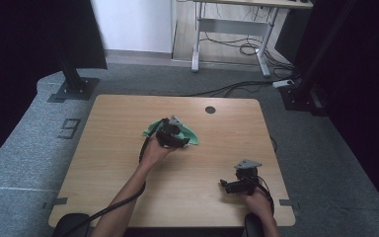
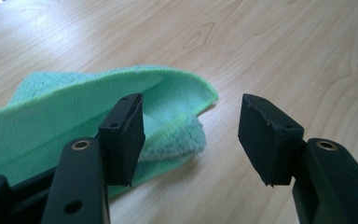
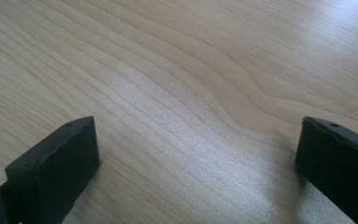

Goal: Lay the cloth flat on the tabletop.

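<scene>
Cloth, green, folded, lies mid-table, slightly toward far edge. Left gripper sits over its near-right part; jaws apart, nothing clamped. In left gripper view the cloth's folded corner lies just beyond and partly behind the left-hand jaw, w/ bare wood in most of the gap betw. jaws. Right gripper rests near front right edge of table, well apart from cloth; jaws wide apart over bare wood.
</scene>
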`<state>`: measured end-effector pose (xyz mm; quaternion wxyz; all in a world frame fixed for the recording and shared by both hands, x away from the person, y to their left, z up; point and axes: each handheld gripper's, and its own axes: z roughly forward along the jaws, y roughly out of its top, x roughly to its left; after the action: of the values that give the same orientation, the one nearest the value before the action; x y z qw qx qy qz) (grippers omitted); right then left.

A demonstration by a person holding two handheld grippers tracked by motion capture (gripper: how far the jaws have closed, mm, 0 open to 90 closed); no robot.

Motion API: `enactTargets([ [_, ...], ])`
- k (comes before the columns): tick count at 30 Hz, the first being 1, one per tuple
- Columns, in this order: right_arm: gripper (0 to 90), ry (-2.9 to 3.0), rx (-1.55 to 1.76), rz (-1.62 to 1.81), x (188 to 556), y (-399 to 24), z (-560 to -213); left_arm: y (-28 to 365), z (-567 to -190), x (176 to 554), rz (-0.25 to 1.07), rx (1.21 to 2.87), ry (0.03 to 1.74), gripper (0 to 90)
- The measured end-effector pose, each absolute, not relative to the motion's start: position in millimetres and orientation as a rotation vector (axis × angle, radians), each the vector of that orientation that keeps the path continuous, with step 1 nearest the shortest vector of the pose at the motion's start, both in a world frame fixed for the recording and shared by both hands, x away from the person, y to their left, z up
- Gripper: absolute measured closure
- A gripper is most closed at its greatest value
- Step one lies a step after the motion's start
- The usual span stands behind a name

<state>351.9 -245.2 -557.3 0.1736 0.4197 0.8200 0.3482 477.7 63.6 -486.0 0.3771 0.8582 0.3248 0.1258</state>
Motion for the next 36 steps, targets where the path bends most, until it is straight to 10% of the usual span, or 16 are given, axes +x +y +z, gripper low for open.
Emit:
enactTargets([
  [18, 0.0, 2.325, 1.194, 0.988, 352, -245, -557, 57, -537, 491, 0.332, 2.257, 0.921, 57.2],
  [24, 0.0, 2.325, 1.193, 0.988, 352, -245, -557, 59, -534, 491, 0.354, 2.258, 0.940, 80.8],
  [36, 0.0, 2.325, 1.194, 0.988, 352, -245, -557, 69, -500, 471, 0.318, 2.270, 0.890, 81.9],
])
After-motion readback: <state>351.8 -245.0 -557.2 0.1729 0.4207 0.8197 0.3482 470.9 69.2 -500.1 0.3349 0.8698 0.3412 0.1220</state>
